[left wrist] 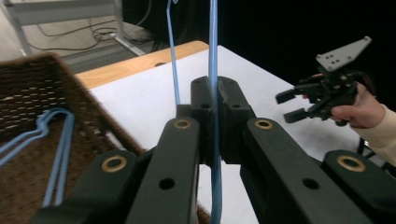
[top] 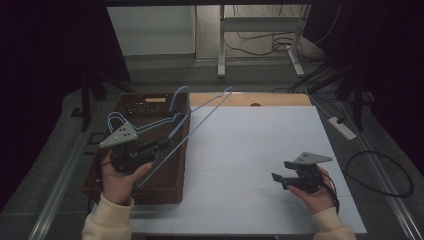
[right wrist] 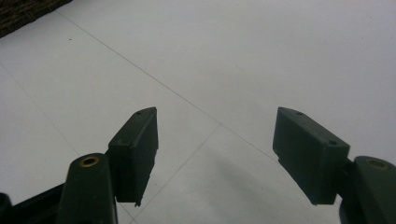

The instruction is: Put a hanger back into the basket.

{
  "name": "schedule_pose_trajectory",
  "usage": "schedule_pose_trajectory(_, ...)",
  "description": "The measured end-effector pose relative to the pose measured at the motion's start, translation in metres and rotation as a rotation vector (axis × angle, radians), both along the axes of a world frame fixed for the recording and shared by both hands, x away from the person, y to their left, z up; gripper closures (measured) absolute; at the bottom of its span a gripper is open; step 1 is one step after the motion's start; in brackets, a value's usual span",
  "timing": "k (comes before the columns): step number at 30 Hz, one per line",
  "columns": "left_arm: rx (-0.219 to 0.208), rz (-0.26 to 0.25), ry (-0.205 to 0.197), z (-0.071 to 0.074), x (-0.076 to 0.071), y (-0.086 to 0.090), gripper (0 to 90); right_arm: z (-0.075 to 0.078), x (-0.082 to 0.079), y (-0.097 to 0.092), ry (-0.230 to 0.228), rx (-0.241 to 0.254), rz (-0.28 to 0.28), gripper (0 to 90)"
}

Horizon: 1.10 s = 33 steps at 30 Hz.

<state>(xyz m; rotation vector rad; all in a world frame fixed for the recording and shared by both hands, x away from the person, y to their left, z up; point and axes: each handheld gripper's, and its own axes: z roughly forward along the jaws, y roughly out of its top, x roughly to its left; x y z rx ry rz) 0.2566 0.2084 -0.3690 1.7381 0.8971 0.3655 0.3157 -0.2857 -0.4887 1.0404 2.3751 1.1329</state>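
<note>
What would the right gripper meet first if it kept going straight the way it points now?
Probably the white table top: the open right gripper points slightly downward across bare surface, toward the wicker basket farther off. Nothing lies between its jaws; depth is hard to judge.

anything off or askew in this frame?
Nothing damaged or spilled. The left gripper holds a blue hanger tilted, hook over the basket, far end over the table. Right gripper open, idle.

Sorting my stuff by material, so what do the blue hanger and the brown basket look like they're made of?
Blue hanger: thin rod, probably metal wire with a smooth blue coating; it holds its shape while held. Brown basket: woven wicker or rattan-like strands, matte, with an open lattice near the rim.
</note>
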Motion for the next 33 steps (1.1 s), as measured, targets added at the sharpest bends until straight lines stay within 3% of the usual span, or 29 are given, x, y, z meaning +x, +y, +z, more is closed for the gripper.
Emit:
schedule_pose_trajectory(5,0.001,0.061,0.008,-0.004,0.003,0.024,86.8,-0.001,0.0,0.001,-0.004,-0.01,0.01,31.5)
schedule_pose_trajectory(16,0.004,0.122,0.034,-0.009,0.0,0.052,86.8,-0.001,-0.001,0.001,-0.005,-0.011,0.01,31.5)
schedule_pose_trajectory(24,0.028,0.188,0.076,-0.018,-0.004,0.073,86.8,-0.001,0.0,0.002,-0.003,-0.015,0.013,31.5)
schedule_pose_trajectory(28,0.026,0.203,0.099,-0.02,0.001,0.08,86.8,-0.002,-0.001,0.002,0.0,-0.024,0.015,31.5)
schedule_pose_trajectory(33,0.055,0.223,0.137,-0.026,0.01,0.083,86.8,-0.003,0.0,0.003,0.001,-0.027,0.017,31.5)
